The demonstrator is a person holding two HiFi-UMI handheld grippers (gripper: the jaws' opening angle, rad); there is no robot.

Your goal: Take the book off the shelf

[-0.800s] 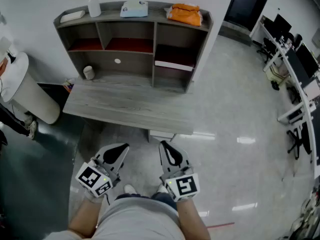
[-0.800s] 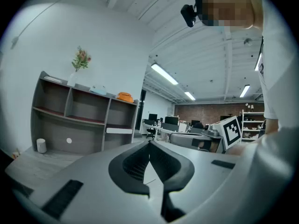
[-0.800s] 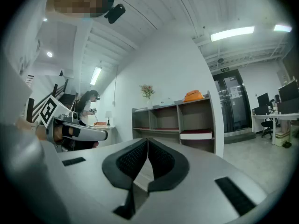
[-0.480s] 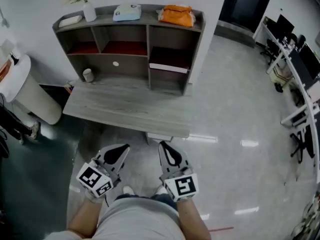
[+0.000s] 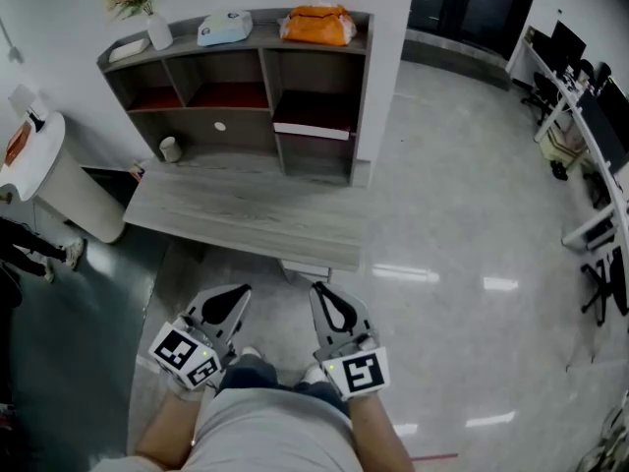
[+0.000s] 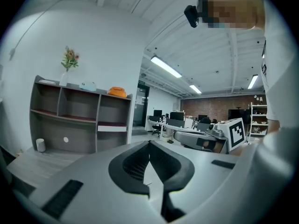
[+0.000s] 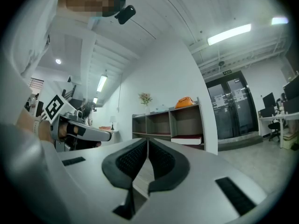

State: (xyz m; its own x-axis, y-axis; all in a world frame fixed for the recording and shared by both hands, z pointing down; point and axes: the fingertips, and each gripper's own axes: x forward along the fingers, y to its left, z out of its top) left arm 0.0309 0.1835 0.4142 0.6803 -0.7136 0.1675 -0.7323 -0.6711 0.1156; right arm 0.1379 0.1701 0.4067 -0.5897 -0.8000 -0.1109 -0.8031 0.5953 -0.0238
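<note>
Head view: shelf unit [image 5: 257,96] stands at the back of a grey desk [image 5: 246,214], against the wall. The book [image 5: 312,126] lies flat on the middle board of the right-hand compartment, dark red cover up, white page edge facing out. On top of the unit stand a vase of flowers [image 5: 147,23] at the left and an orange bag [image 5: 316,25] at the right. A white cup [image 5: 170,148] stands on the desk by the unit's left end. The left gripper [image 5: 234,295] and right gripper [image 5: 326,293] are held side by side on the near side of the desk, well apart from the shelf unit, both pointing toward it.

Left gripper view: jaws are closed, with the tips meeting and nothing between them. The book [image 6: 112,127] is visible beyond, in the rightmost compartment, well apart from the jaws.

Right gripper view: jaws are fully closed, tips together, and empty. The book [image 7: 187,140] lies in the compartment nearest the unit's right end, well ahead of the tips.
</note>
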